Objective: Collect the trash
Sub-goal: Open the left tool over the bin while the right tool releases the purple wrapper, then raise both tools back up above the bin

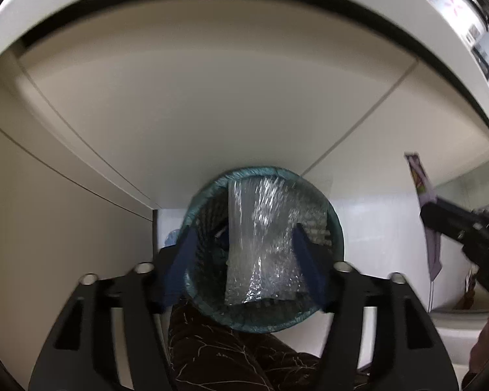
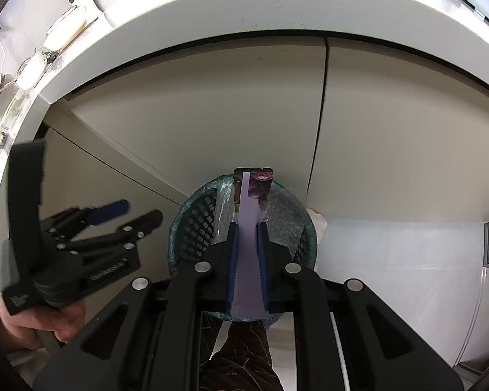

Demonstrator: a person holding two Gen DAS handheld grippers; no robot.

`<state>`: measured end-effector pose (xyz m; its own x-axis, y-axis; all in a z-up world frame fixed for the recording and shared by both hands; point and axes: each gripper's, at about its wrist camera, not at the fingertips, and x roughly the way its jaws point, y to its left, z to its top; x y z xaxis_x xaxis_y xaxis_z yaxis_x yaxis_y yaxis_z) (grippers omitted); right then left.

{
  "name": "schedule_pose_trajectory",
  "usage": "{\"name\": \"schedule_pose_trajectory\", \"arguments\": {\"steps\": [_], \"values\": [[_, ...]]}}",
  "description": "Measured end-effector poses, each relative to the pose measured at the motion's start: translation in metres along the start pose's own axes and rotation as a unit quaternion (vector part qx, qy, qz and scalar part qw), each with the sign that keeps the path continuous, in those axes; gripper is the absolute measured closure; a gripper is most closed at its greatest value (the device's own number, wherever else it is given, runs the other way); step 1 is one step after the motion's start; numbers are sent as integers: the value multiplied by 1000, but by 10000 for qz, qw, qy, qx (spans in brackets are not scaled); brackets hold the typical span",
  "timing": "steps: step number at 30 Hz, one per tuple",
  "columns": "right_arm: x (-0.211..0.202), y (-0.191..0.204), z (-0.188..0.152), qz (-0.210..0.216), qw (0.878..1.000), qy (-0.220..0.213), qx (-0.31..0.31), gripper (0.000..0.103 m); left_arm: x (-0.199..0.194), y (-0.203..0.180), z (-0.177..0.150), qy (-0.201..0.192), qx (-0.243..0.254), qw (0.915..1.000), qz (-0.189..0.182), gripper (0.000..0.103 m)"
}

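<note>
A round mesh waste bin [image 1: 337,228] with a teal liner stands on the floor against the cabinet. My left gripper [image 1: 244,231] hangs open right over it, its blue pads [image 1: 182,260] wide apart. A sheet of clear bubble wrap [image 1: 260,254] lies blurred between them inside the bin, gripped by neither pad. My right gripper [image 2: 247,226] is shut on a lilac printed wrapper [image 2: 248,215] that sticks out over the bin [image 2: 182,228]. In the left wrist view that wrapper [image 1: 428,202] hangs from the right gripper [image 1: 430,218] at the far right. The left gripper [image 2: 137,213] shows open on the left.
Beige cabinet doors [image 2: 212,104] rise behind the bin under a white countertop edge [image 2: 185,9]. White bottles and tubes [image 2: 65,29] lie on the counter at upper left. A dark patterned trouser leg [image 1: 218,348] is just in front of the bin. White floor tiles [image 2: 391,247] spread to the right.
</note>
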<state>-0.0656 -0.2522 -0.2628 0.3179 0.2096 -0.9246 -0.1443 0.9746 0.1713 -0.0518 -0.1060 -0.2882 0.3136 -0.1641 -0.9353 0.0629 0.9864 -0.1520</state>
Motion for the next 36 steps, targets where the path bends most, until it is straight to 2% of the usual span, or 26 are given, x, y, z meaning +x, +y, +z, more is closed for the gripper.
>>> {"name": "schedule_pose_trajectory", "arguments": {"steps": [7,12,19,22,25,28,30,31,32,34,36], "values": [[20,15,0,123,9997,128,-179,91,-28,12,0,-341,-299,9990,54,7],[32,24,-3,205,9988,236,-372,91,-31,20,-9,-368,-244,9990,112,6],[44,33,-5,185,9979,368,-492,88,-29,36,-16,-208,-197,9995,144,6],[45,31,-2,157,9982,357,-461,82,-28,40,-18,-135,-256,9995,120,6],[46,31,0,105,9985,353,-413,71,-24,42,-19,-76,-266,9995,135,6],[42,28,2,47,9990,297,-343,54,-21,44,-19,8,-241,9996,164,6],[32,22,5,-27,9995,194,-239,40,-22,45,-18,43,-239,9996,176,6],[28,20,8,-77,9997,152,-191,36,-23,45,-17,48,-230,9996,165,6],[21,17,11,-156,9998,83,-122,27,-25,44,-17,26,-214,9996,168,6],[4,14,16,-193,9998,-67,-37,22,-33,41,-13,-22,-173,9997,173,6],[-12,11,24,-294,9995,-113,34,11,-42,38,-9,-103,-151,9997,180,6]]}}
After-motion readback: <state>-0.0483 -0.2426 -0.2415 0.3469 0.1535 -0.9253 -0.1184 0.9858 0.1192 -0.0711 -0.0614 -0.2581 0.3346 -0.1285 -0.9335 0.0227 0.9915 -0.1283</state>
